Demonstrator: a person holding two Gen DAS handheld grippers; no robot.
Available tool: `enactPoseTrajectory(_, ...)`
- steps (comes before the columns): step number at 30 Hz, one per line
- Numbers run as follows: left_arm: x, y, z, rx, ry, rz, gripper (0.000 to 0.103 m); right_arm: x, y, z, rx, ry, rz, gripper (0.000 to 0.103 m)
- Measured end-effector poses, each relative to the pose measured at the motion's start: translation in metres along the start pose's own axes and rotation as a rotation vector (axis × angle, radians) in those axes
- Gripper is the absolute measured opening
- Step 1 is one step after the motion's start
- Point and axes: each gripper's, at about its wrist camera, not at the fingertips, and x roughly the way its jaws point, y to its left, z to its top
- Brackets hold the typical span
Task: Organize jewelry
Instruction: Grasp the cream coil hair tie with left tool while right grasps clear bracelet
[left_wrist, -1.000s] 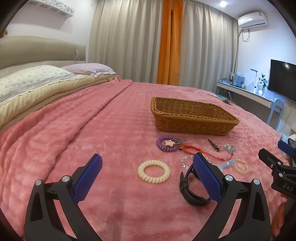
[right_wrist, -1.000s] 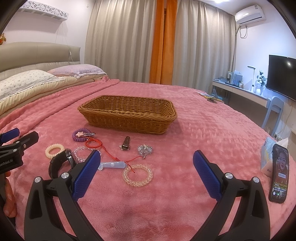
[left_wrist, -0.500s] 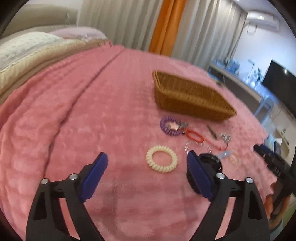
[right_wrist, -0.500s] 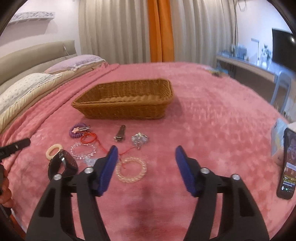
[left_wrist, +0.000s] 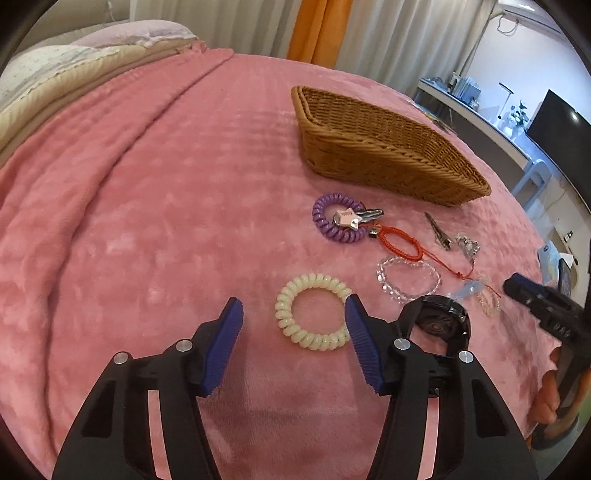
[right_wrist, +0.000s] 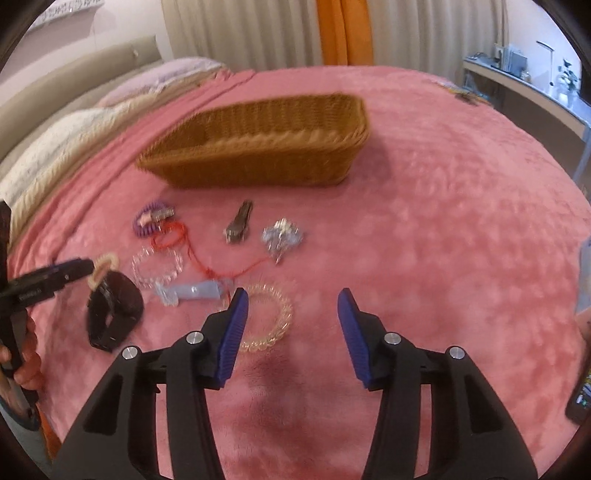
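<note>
Both grippers have tipped down toward the pink blanket (left_wrist: 147, 221), jaws closing but gripping nothing: the left gripper (left_wrist: 293, 332) near the cream coil bracelet (left_wrist: 312, 312), the right gripper (right_wrist: 293, 325) beside the clear beaded bracelet (right_wrist: 273, 317), short of the wicker basket (right_wrist: 258, 147).

The room was evenly bright; fisheye bending curved the frame edges, and motion blur softened the right wrist view's basket (right_wrist: 258, 147).
</note>
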Motion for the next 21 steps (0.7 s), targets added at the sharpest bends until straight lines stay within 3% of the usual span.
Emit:
enactPoseTrajectory(10, 0.013, -0.006, -0.001, 0.026, 0.008, 0.040, 0.048, 0.023, 0.011, -0.004, -0.060, 0.065, -0.053, 0.026)
enactPoseTrajectory(14, 0.016, -0.006, -0.002, 0.030, 0.016, 0.066, 0.036, 0.025, 0.021, -0.006, -0.108, 0.058, -0.081, 0.014)
enactPoseTrajectory(15, 0.016, -0.007, -0.002, 0.034, 0.016, 0.072, 0.028, 0.025, 0.023, -0.007, -0.118, 0.055, -0.090, 0.009)
enactPoseTrajectory(18, 0.017, -0.010, -0.004, 0.047, 0.014, 0.088, 0.011, 0.023, 0.026, -0.008, -0.133, 0.046, -0.100, 0.009)
enactPoseTrajectory(21, 0.011, -0.012, -0.006, 0.059, -0.017, 0.076, 0.010, 0.019, 0.025, -0.008, -0.127, 0.029, -0.089, 0.008)
